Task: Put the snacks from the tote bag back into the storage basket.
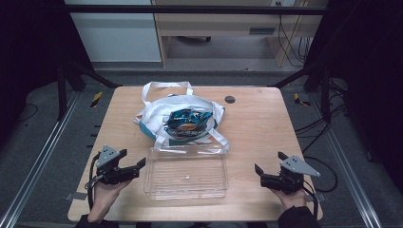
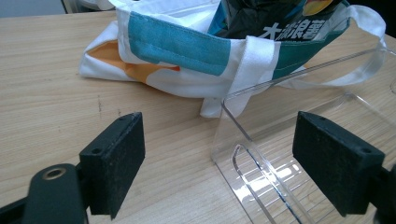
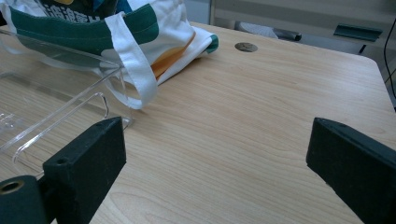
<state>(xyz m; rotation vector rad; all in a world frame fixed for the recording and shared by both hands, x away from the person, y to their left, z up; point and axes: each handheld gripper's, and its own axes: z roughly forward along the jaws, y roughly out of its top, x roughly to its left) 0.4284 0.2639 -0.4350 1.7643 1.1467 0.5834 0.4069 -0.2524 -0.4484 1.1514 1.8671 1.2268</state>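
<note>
The left gripper point(image 1: 133, 165) and right gripper point(image 1: 268, 169) both have their jaws apart on nothing. Between them lies the clear rectangular plastic tray point(image 1: 186, 176), its long axis running left to right. Just beyond it sits a white cloth tote bag point(image 1: 157, 116) with a blue snack packet point(image 1: 188, 119).

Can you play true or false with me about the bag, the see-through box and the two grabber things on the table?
1. The clear box has nothing in it. True.
2. The snack packet lies inside the clear box. False: it sits in the white tote bag, behind the box.
3. The left gripper is holding the bag. False: its jaws are open with nothing between them, beside the box's left end.
4. The right gripper is open and holds nothing. True.
5. The clear box lies between the two grippers. True.
6. The tote bag hangs off the edge of the table. False: it lies on the tabletop.
</note>
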